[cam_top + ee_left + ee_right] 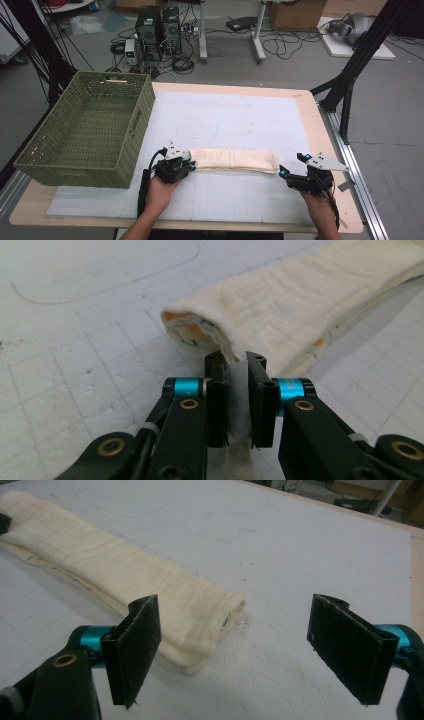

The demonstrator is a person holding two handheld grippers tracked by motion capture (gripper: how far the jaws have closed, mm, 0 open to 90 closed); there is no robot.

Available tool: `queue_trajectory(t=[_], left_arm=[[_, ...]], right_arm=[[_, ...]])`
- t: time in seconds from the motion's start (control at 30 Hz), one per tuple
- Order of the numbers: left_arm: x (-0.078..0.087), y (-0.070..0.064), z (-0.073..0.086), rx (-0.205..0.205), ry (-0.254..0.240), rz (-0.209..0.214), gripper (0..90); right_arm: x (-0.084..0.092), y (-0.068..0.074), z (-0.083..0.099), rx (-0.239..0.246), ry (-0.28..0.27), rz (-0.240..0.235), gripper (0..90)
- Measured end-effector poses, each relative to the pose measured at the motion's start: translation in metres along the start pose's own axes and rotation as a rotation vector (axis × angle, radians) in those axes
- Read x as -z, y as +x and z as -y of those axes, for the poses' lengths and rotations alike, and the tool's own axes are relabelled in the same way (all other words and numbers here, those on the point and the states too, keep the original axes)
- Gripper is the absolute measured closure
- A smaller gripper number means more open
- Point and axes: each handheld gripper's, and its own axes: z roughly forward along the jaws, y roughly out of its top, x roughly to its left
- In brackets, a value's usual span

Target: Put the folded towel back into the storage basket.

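Observation:
A cream cloth (pixel 234 160) folded into a long strip lies across the white mat near the front of the table. My left gripper (pixel 190 165) sits at its left end. In the left gripper view that gripper (pixel 237 371) is shut on the near edge of the cloth (pixel 310 300), with white fabric pinched between the pads. My right gripper (pixel 283 172) rests just off the cloth's right end. In the right gripper view it (pixel 240 650) stands wide open, and the end of the cloth (pixel 125 575) lies ahead and to the left of its jaws, untouched.
A green woven basket (pixel 50 167) stands on the table's left side, close to my left hand. The white gridded mat (pixel 240 115) covers most of the tabletop. Beyond the far edge are computer towers (pixel 157 27), cables and boxes on the floor.

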Motion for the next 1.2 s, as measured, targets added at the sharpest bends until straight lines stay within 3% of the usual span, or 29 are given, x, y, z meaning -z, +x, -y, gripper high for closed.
queue_trajectory(t=[0.13,0.5,0.67,0.9,1.2], left_arm=[[0.003,0.001,-0.001,0.004,-0.025,0.021,80.7],[0.006,0.002,0.000,0.005,-0.048,0.023,81.0],[0.006,0.002,0.000,0.004,-0.054,0.025,81.0],[0.008,0.003,0.000,0.004,-0.054,0.025,81.0],[0.008,0.004,0.001,0.000,-0.050,0.023,81.0]], right_arm=[[-0.007,-0.001,0.002,-0.014,0.016,0.003,19.9],[-0.026,0.002,0.007,-0.042,0.057,0.007,24.6],[-0.033,0.008,0.009,-0.034,0.095,-0.015,31.3],[-0.047,0.014,0.012,0.014,0.180,-0.061,47.4],[-0.049,0.014,0.012,0.025,0.200,-0.099,59.5]])
